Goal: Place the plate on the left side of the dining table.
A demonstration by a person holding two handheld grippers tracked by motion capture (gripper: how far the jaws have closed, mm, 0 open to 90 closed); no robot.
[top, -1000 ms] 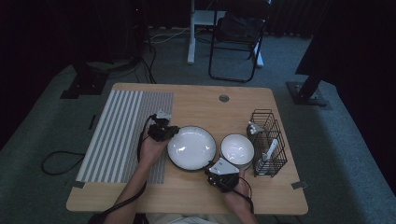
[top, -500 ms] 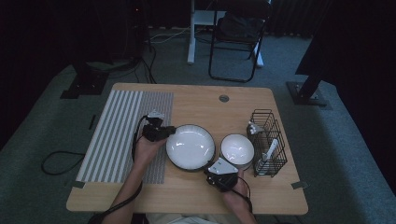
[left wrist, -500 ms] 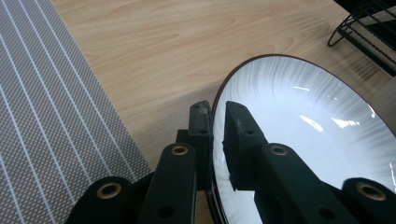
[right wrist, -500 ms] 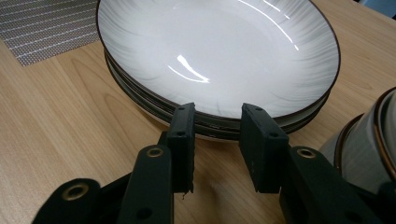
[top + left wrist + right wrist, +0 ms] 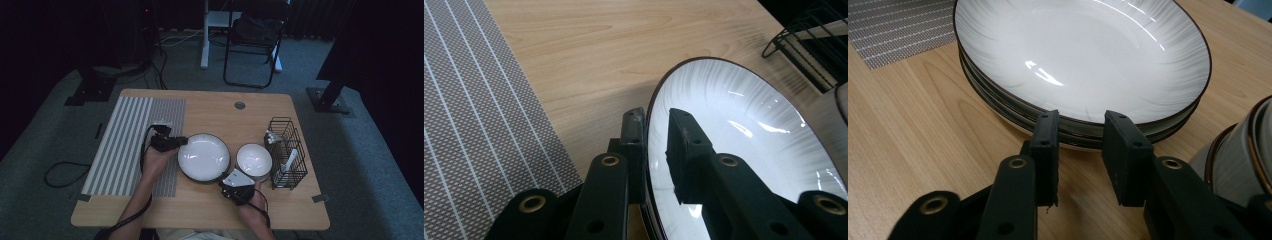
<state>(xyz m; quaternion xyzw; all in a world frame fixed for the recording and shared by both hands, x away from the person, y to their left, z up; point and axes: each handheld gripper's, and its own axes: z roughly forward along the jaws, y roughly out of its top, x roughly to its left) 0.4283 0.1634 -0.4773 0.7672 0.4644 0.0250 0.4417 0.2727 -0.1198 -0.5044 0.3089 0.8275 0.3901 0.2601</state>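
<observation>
A stack of white plates (image 5: pixel 204 156) with dark rims sits mid-table, and the same stack (image 5: pixel 1083 55) shows in the right gripper view. My left gripper (image 5: pixel 175 141) is at the stack's left edge. Its jaws have just been opening. Seen along the left gripper (image 5: pixel 656 120), they straddle the top plate's rim (image 5: pixel 724 120), one jaw outside and one inside, with a gap at the inner pad. My right gripper (image 5: pixel 227 182) lies at the stack's near right edge. The right gripper (image 5: pixel 1082 120) is open, with nothing between its jaws.
A white bowl (image 5: pixel 254 161) stands right of the plates, and a black wire rack (image 5: pixel 286 152) holding utensils stands beyond it. A striped grey placemat (image 5: pixel 132 145) covers the table's left side. A chair (image 5: pixel 255 40) stands behind the table.
The left gripper has shifted slightly left at the plate's rim. The right hand, plates and bowl have not moved.
</observation>
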